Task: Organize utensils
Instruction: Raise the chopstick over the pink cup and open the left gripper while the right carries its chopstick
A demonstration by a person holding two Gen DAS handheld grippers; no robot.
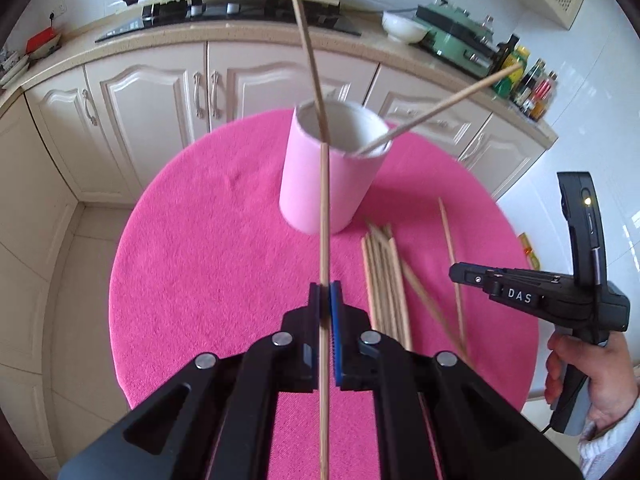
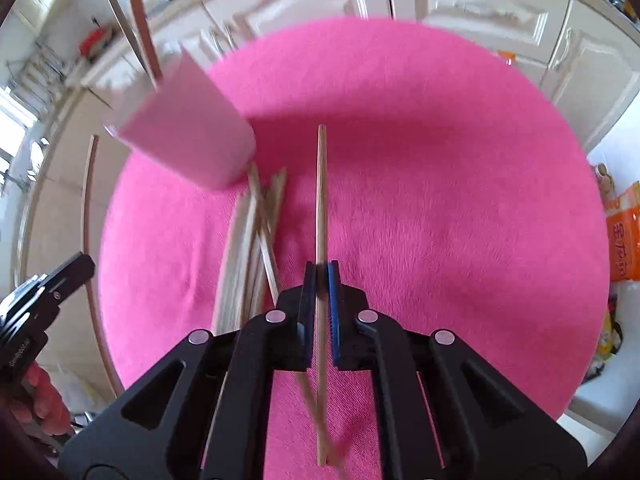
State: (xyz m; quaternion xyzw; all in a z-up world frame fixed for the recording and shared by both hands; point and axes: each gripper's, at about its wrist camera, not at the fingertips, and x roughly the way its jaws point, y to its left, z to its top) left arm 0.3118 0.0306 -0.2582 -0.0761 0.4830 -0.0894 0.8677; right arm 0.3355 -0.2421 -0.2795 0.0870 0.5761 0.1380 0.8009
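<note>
A round table covered in bright pink fuzzy cloth (image 1: 192,240) stands in a kitchen with cream cabinets. On the cloth stands an upright pale pink cylindrical holder (image 1: 328,176), open at the top, with two thin wooden sticks leaning inside it (image 1: 308,52), likely sorted there already. Just beside the holder's base, on the person's right, lies a loose bundle of thin wooden sticks (image 1: 384,284) flat on the cloth, apparently waiting to be gathered. The left gripper (image 1: 325,292), black with a blue pad on one finger, has its fingers pressed narrowly together around a single long wooden stick (image 1: 325,200); the stick runs lengthwise between the fingers and its far end reaches the holder's rim, seemingly lined up so it can drop in. The right gripper (image 2: 321,276) is likewise pinched tight on another single wooden stick (image 2: 321,184), which runs straight forward from between its fingers above the cloth, its tip well apart from the holder (image 2: 188,132). In the right wrist view the remaining bundle (image 2: 248,248) lies just left of those fingers. Each hand seems to carry one stick so the two can be loaded in turn.
</note>
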